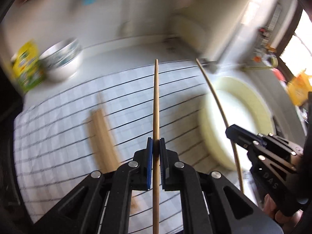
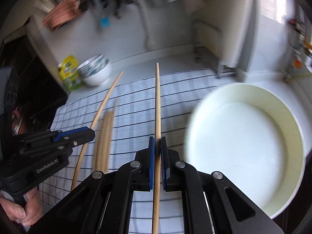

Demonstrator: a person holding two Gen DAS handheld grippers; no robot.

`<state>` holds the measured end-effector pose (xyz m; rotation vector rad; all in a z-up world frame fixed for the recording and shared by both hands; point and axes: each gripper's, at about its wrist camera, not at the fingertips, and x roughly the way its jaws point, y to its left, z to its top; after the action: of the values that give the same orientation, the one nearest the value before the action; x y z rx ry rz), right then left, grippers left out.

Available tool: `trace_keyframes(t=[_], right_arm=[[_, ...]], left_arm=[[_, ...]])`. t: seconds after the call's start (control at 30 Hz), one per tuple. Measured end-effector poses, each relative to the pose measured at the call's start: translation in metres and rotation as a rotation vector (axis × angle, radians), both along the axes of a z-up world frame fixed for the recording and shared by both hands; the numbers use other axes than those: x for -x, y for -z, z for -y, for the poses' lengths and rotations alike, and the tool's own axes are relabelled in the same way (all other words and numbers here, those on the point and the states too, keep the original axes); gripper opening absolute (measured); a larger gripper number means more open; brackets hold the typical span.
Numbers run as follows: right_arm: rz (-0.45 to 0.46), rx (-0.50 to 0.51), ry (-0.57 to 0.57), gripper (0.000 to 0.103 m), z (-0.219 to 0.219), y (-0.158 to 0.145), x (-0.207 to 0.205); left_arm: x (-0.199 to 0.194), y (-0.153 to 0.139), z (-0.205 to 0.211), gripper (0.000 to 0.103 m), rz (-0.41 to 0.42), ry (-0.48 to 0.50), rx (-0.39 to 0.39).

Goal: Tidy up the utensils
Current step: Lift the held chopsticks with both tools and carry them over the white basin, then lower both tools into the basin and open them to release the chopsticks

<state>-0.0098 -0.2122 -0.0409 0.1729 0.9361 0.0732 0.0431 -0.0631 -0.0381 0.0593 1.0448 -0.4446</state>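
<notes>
My left gripper (image 1: pixel 155 143) is shut on a wooden chopstick (image 1: pixel 156 101) that points forward above the checked cloth (image 1: pixel 58 128). My right gripper (image 2: pixel 157 141) is shut on a second wooden chopstick (image 2: pixel 158 101). In the left wrist view the right gripper (image 1: pixel 231 129) and its chopstick (image 1: pixel 214 95) are over the round pale bowl (image 1: pixel 259 105). In the right wrist view the left gripper (image 2: pixel 90 132) and its chopstick (image 2: pixel 105 101) are at the left. Several more chopsticks (image 2: pixel 105 136) lie in a bundle on the cloth (image 2: pixel 185 89); they also show in the left wrist view (image 1: pixel 103 134).
The large pale bowl (image 2: pixel 197 117) stands at the right on the counter. A stack of white patterned bowls (image 2: pixel 97 72) and a yellow-green pouch (image 2: pixel 70 74) stand at the back left. A white wall and a box-like appliance (image 2: pixel 224 44) are behind.
</notes>
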Motion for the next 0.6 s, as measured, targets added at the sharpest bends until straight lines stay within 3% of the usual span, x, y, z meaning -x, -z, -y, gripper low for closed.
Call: trace_keyframes(t=[0.13, 0.27, 0.6], right_arm=[[-0.003, 0.015, 0.141, 0.006, 0.067, -0.004, 0.021], [-0.025, 0.016, 0.246, 0.006, 0.119, 0.006, 0.033], [-0.069, -0.042, 0.323, 0.006, 0.188, 0.041, 0.022]], left_arm=[[0.002, -0.012, 0.070, 0.007, 0.030, 0.128, 0.035], [0.003, -0.006, 0.133, 0.007, 0.008, 0.230, 0.058], [0.001, 0.038, 0.210, 0.007, -0.047, 0.323, -0.018]])
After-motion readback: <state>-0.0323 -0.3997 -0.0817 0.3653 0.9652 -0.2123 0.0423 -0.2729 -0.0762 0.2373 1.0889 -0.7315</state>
